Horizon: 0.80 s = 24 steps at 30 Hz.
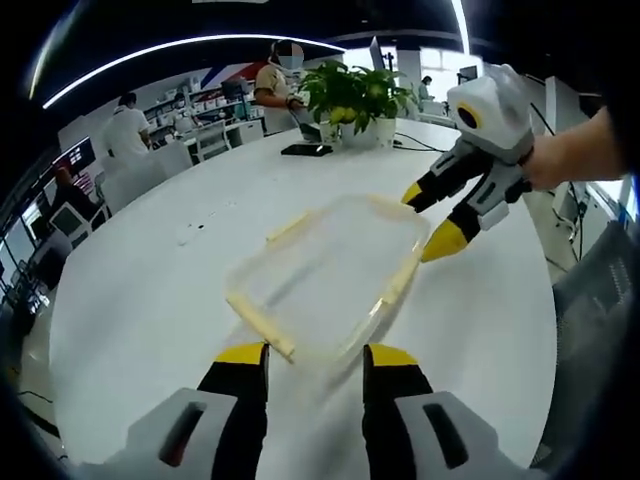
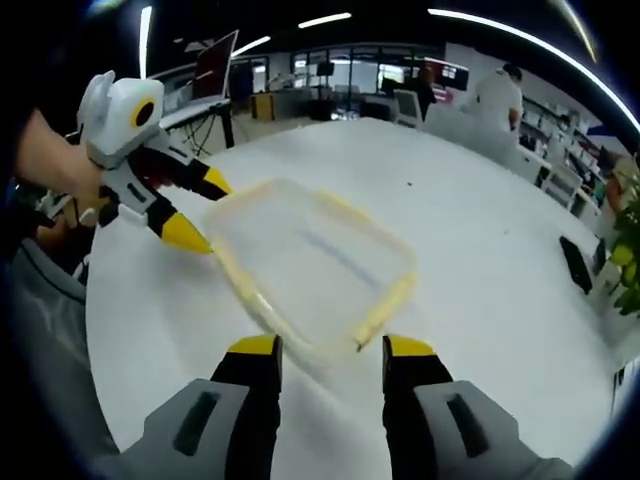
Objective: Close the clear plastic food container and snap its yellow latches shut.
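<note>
Container (image 1: 325, 275) on table (image 1: 150, 300), frame centre, left gripper view. Left gripper (image 1: 316, 352) at bottom centre, just below container's near edge. Right gripper (image 1: 428, 220) at upper right, beside container's right corner. Potted plant (image 1: 355, 100) at top centre, behind container; dark flat object (image 1: 307, 150) just left of plant.

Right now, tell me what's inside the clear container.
Nothing visible inside the clear container: the white table shows through it. Yellow latches line its edges; whether they're snapped can't be told.
</note>
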Each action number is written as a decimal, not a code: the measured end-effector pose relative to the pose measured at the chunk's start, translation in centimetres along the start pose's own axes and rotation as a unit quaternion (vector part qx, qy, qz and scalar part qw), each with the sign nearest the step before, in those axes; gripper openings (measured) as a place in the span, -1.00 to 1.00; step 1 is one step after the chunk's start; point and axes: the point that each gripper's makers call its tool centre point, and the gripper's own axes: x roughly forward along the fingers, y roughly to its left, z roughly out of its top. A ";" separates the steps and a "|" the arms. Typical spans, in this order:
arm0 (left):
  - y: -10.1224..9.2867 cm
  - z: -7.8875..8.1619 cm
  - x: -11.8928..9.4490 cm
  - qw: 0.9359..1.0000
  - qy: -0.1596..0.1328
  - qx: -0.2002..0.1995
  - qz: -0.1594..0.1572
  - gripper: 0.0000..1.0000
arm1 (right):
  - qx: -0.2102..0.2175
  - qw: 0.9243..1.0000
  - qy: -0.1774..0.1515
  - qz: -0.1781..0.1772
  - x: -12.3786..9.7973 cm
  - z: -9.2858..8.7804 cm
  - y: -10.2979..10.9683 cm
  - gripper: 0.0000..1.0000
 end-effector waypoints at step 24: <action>2.7 -2.3 -1.1 0.999 0.022 -0.002 0.025 -0.42 | -0.016 1.000 0.000 0.006 2.3 1.9 1.7 -0.31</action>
